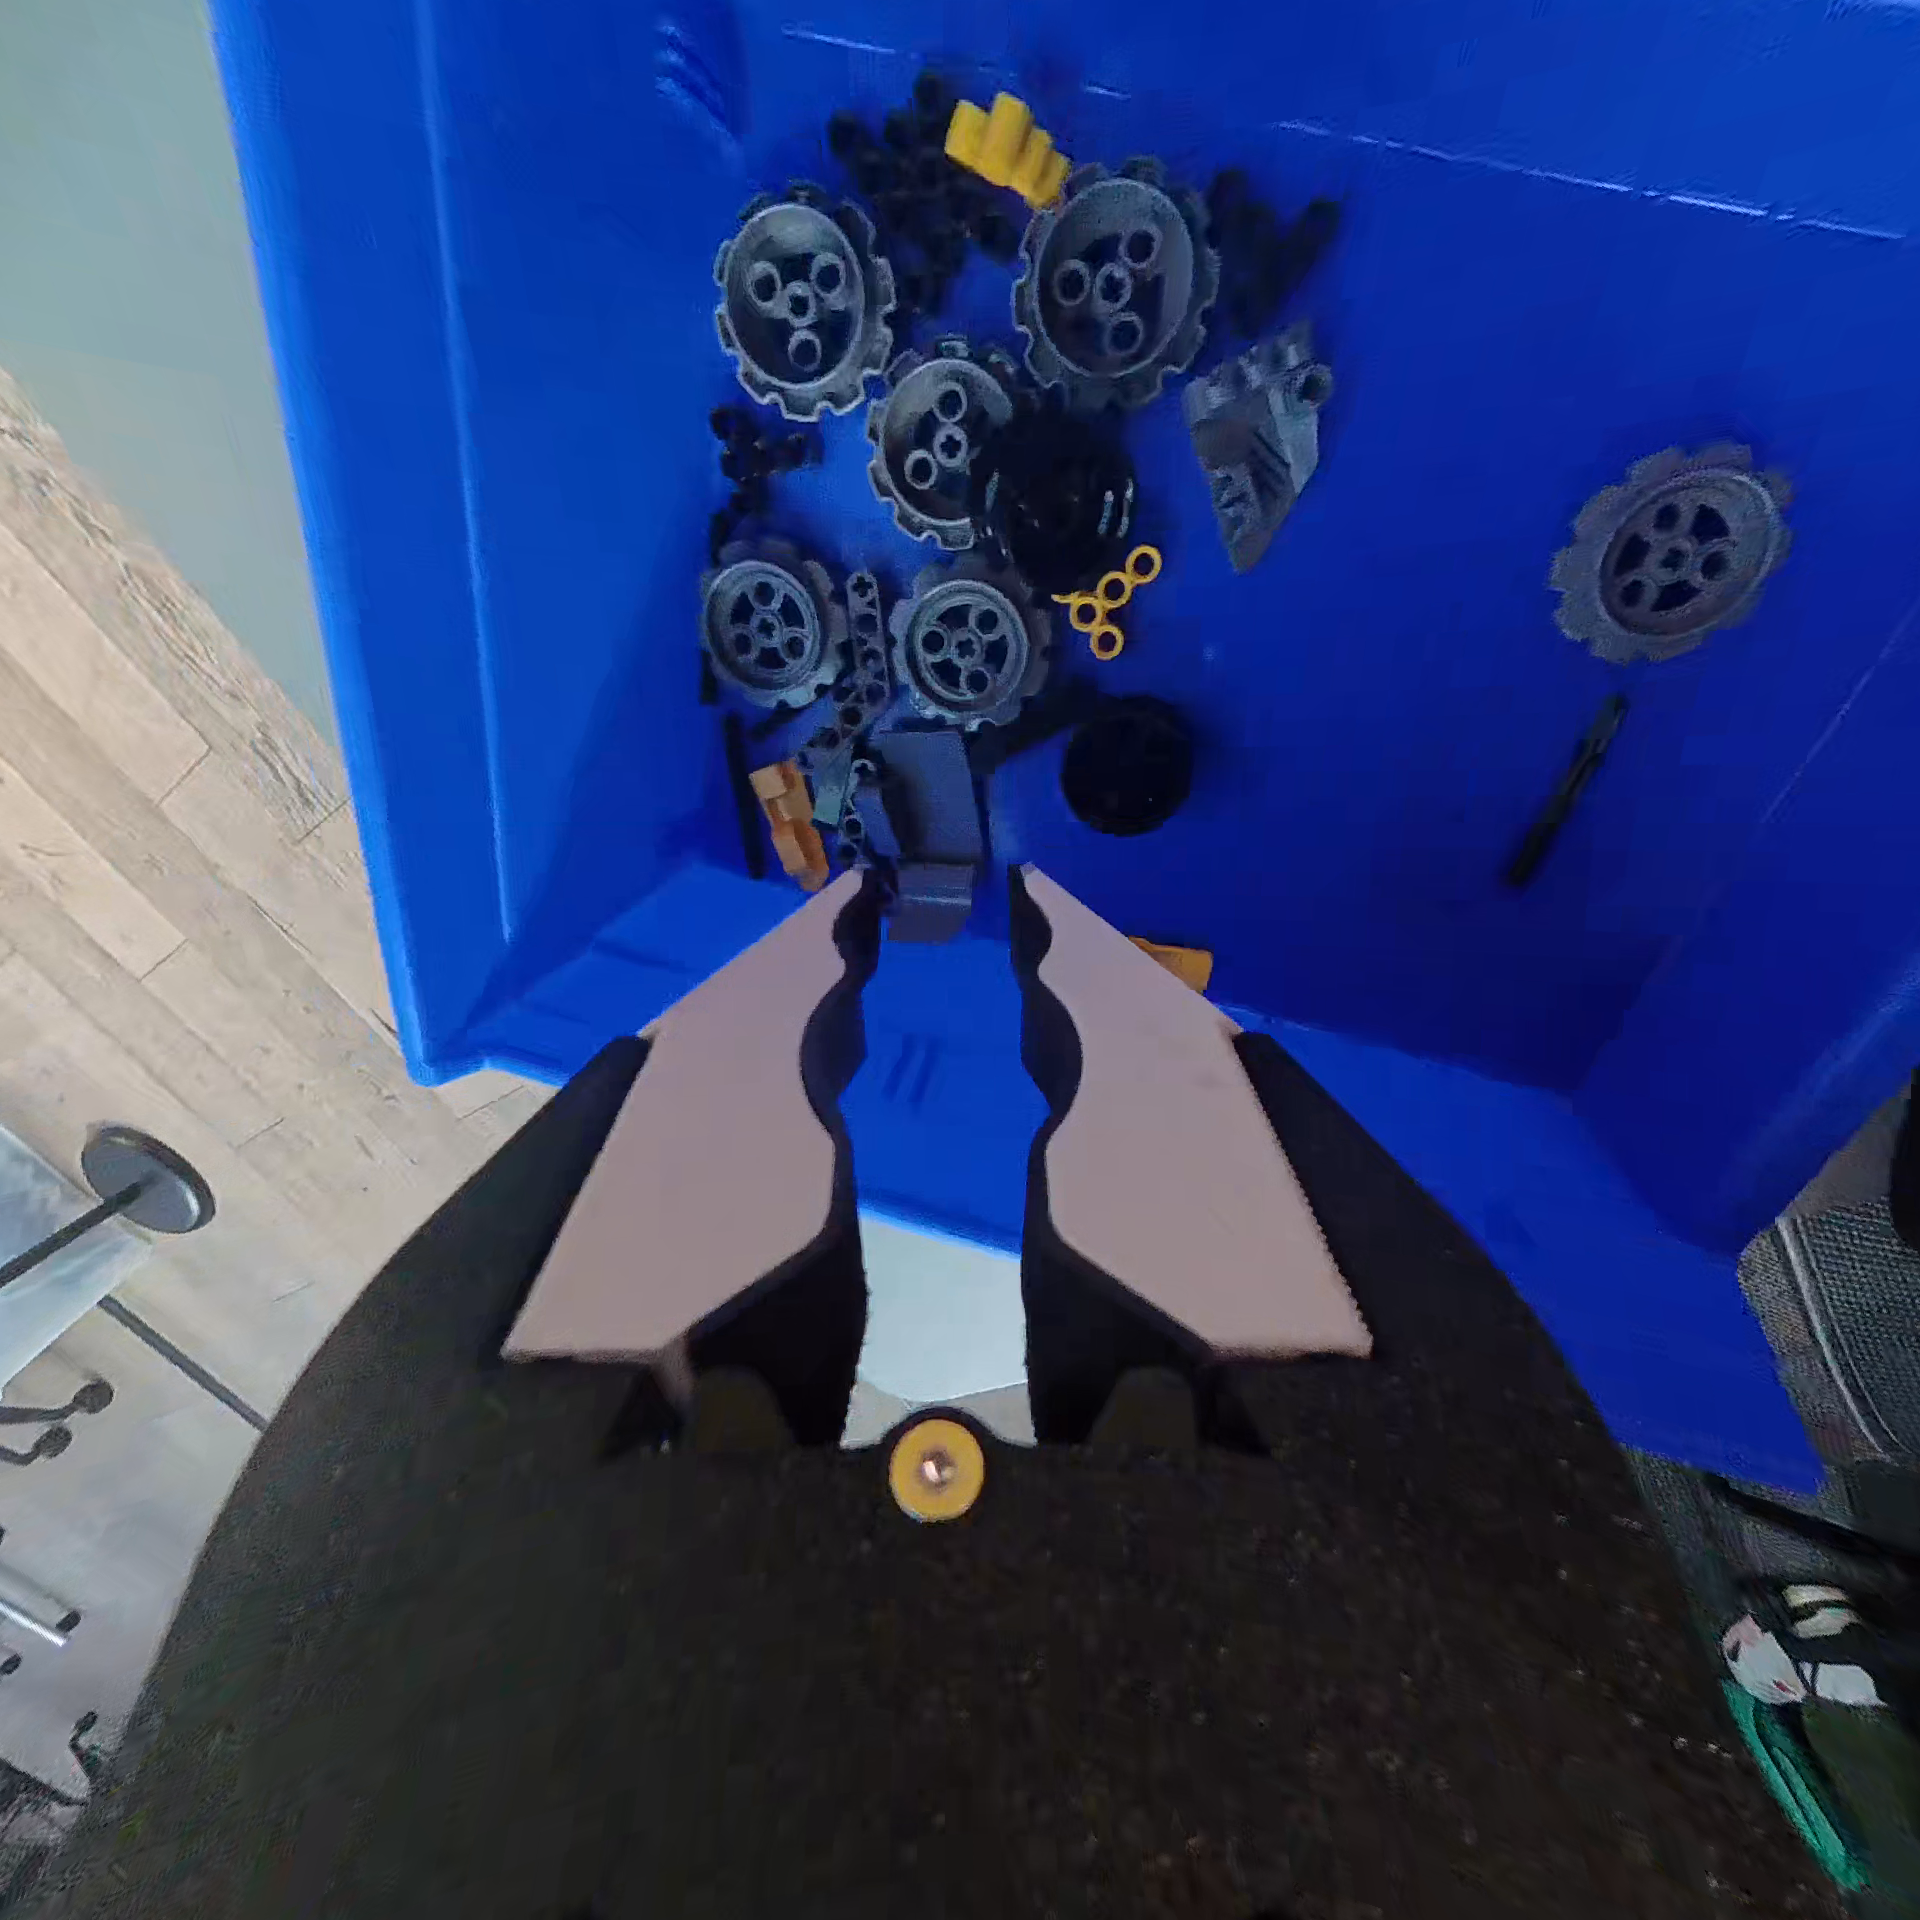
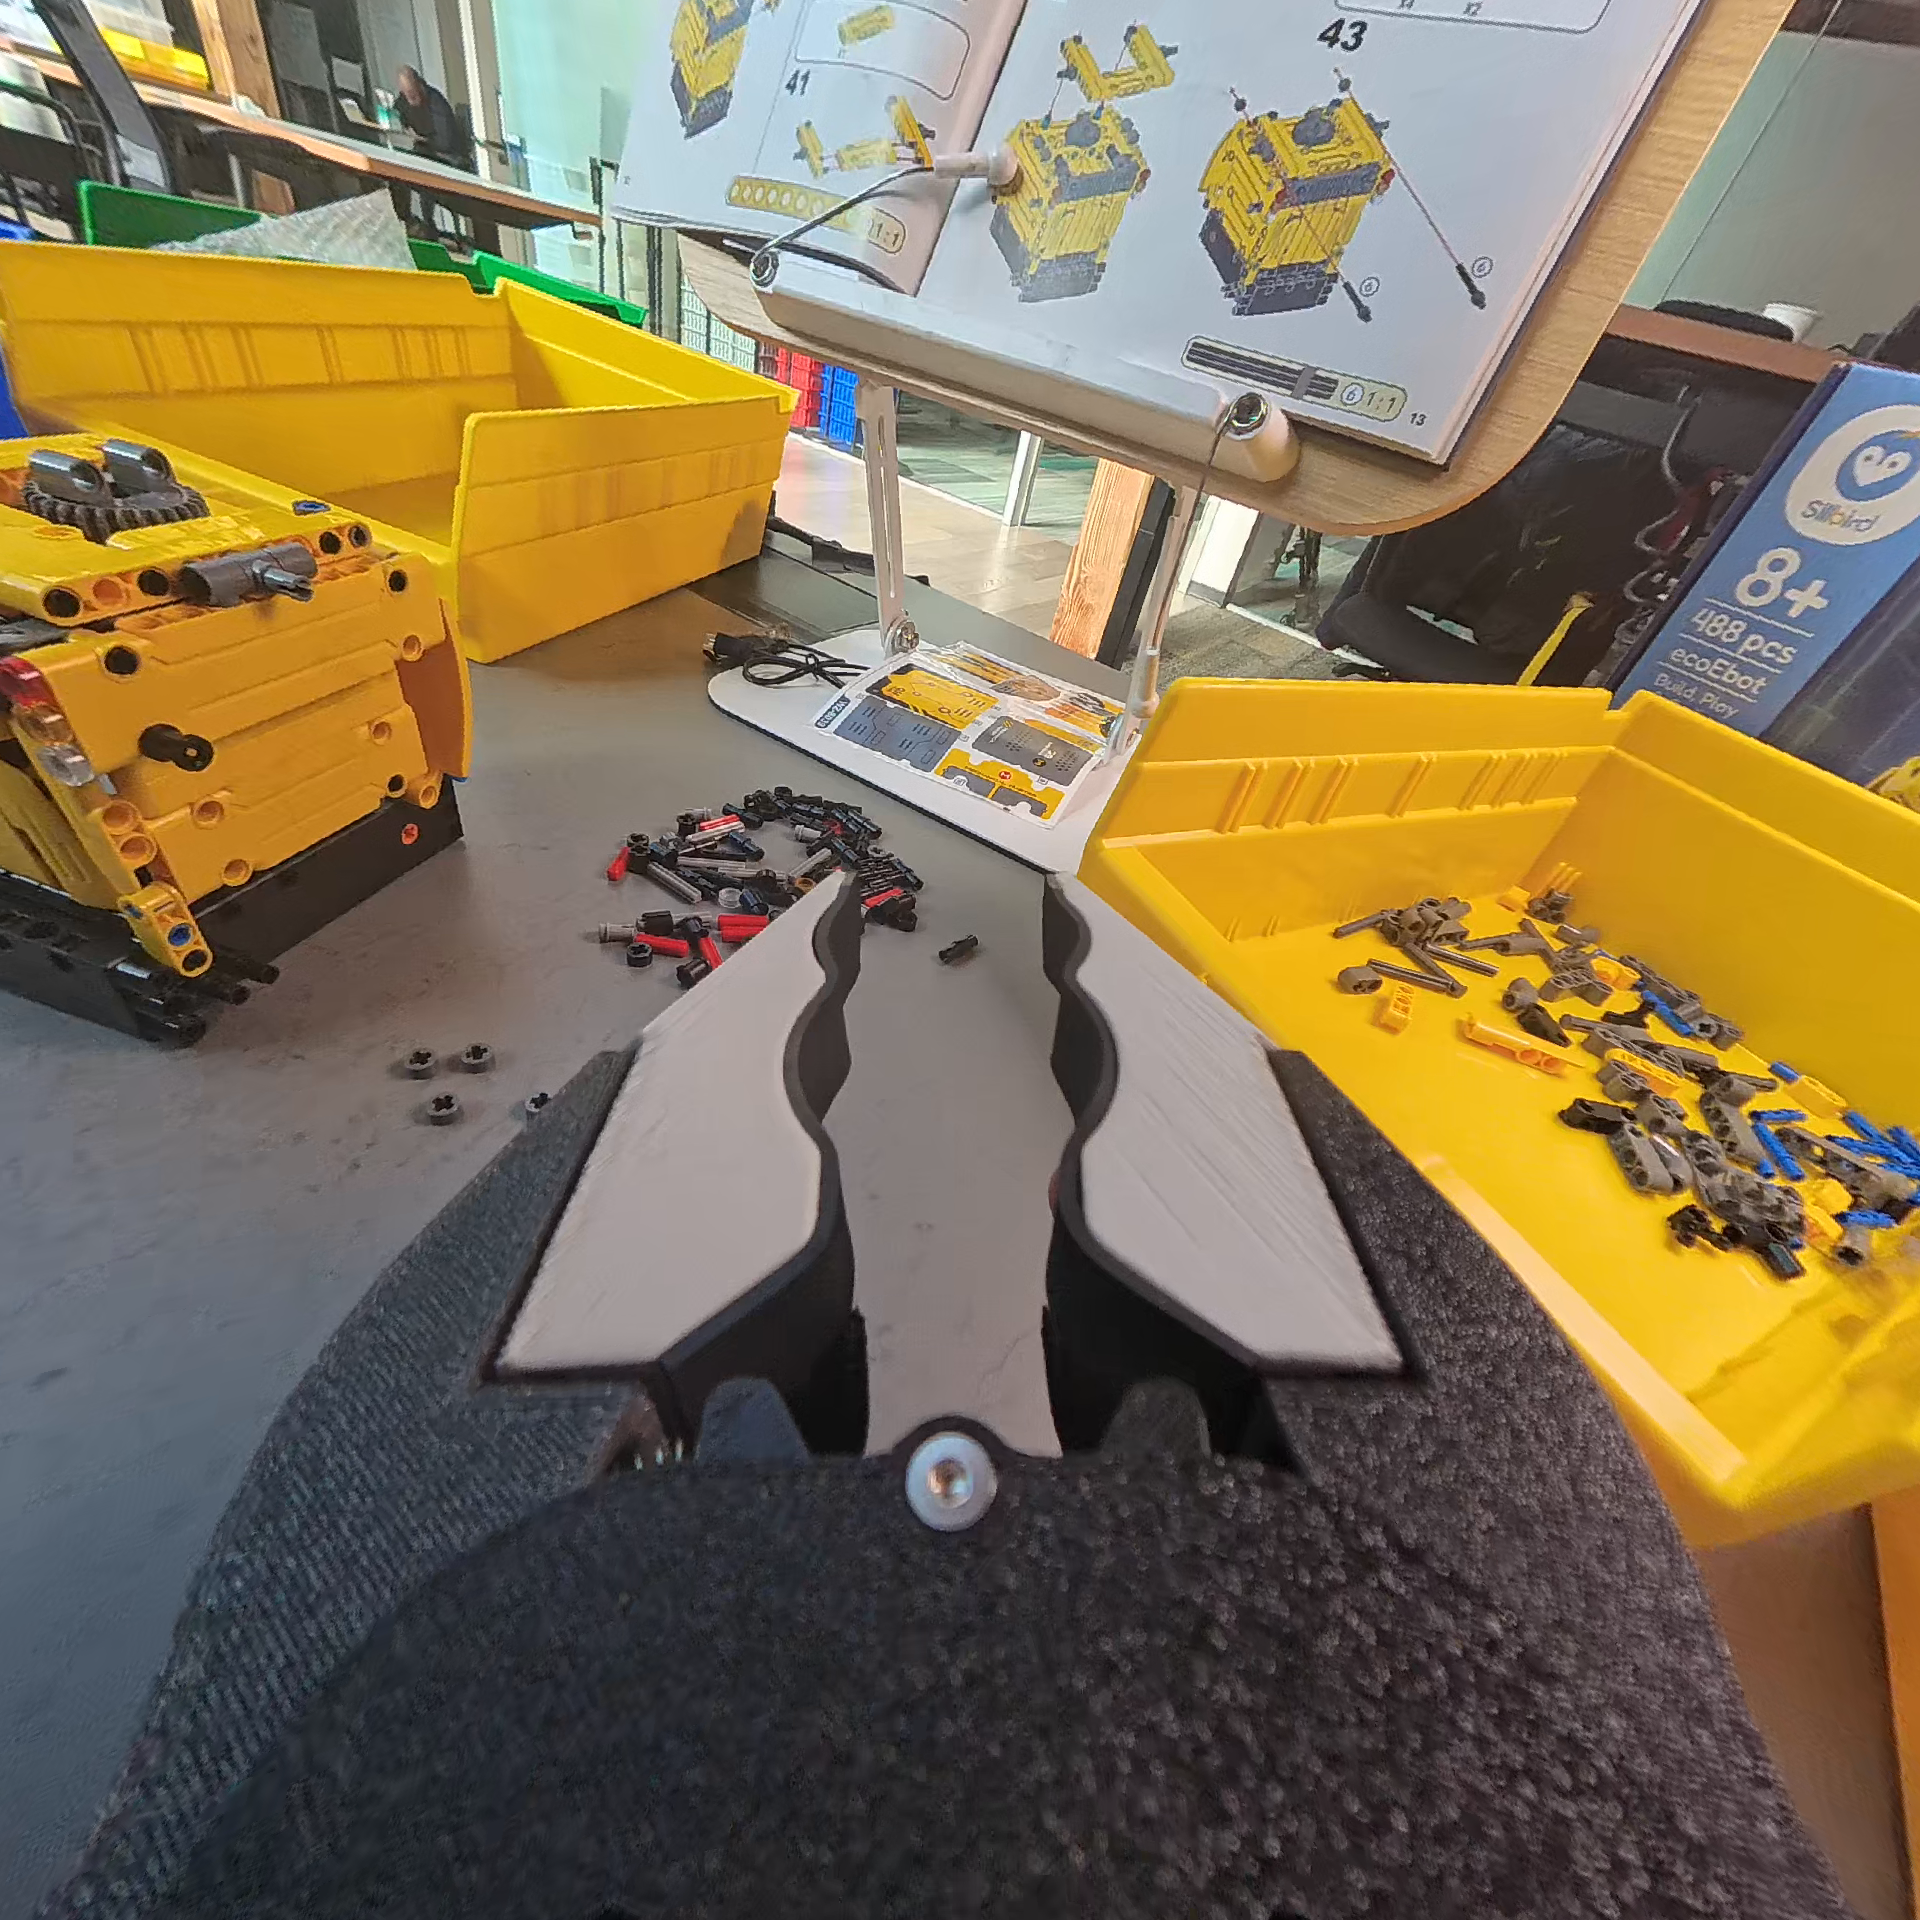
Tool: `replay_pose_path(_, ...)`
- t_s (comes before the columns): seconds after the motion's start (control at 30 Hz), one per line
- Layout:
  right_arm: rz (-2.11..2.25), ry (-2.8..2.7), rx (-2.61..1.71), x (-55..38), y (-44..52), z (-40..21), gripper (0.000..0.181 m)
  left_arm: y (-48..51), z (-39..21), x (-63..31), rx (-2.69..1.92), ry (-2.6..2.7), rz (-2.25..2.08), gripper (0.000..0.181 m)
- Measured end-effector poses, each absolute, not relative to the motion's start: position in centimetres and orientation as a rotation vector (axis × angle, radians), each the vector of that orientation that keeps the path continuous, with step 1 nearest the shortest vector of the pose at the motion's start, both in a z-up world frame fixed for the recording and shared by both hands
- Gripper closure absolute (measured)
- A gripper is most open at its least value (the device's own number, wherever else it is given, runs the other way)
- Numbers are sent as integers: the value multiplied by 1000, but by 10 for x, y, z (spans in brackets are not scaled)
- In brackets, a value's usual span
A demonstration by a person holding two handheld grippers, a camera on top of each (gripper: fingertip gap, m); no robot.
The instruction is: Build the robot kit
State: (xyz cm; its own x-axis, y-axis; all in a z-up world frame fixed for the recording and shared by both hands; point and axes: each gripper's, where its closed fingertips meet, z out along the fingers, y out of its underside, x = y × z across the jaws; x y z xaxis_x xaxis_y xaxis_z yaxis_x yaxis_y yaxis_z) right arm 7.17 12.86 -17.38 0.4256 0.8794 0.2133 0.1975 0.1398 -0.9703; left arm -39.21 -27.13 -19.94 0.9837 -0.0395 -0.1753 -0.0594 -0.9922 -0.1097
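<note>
My left gripper is open and points down into a blue bin. Its tips stand on either side of a grey block piece at the near end of a heap; a gap shows on the right side. The heap holds several grey toothed wheels, black pins, a yellow piece and an orange piece. My right gripper is open and empty above a grey table. A pile of black, red and grey pins lies just left of its tips, and a single black pin lies between them.
A partly built yellow brick model stands at the left. A yellow bin of grey and blue parts is at the right, with a blue box behind. An open booklet on a stand and another yellow bin stand behind. My right fingertips sit around 60 cm from my left ones.
</note>
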Motion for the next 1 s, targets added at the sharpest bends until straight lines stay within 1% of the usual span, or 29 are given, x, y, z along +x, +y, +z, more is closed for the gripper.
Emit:
replay_pose_path(0.23,643,-1058,-1363,71,128,-174,147,-280,-244,-433,-3271,175,376,155)
replay_pose_path(0.3,646,-1052,-1365,72,128,-173,147,-285,-257,-430,-3346,180,291,152)
replay_pose_path(0.37,650,-1049,-1366,72,128,-173,147,-289,-265,-427,-3383,172,226,154)
replay_pose_path(0.4,651,-1048,-1367,72,128,-173,147,-288,-265,-426,-3381,176,219,157)
replay_pose_path(0.43,652,-1048,-1368,72,129,-173,147,-287,-265,-424,-3374,179,202,165)
replay_pose_path(0.5,652,-1052,-1369,72,128,-174,147,-290,-264,-412,-3376,229,123,173)
replay_pose_path(0.6,651,-1057,-1363,72,127,-174,147,-297,-261,-369,-3345,374,-172,174)
replay_pose_path(0.7,653,-1063,-1360,71,126,-174,147,-306,-250,-342,-3296,483,-303,171)
replay_pose_path(0.77,652,-1067,-1361,71,126,-174,147,-303,-238,-345,-3241,432,-263,165)
replay_pose_path(0.87,651,-1071,-1359,71,125,-175,147,-295,-220,-381,-3177,312,-22,160)
replay_pose_path(1.0,644,-1072,-1359,70,126,-175,147,-286,-211,-423,-3136,213,222,160)
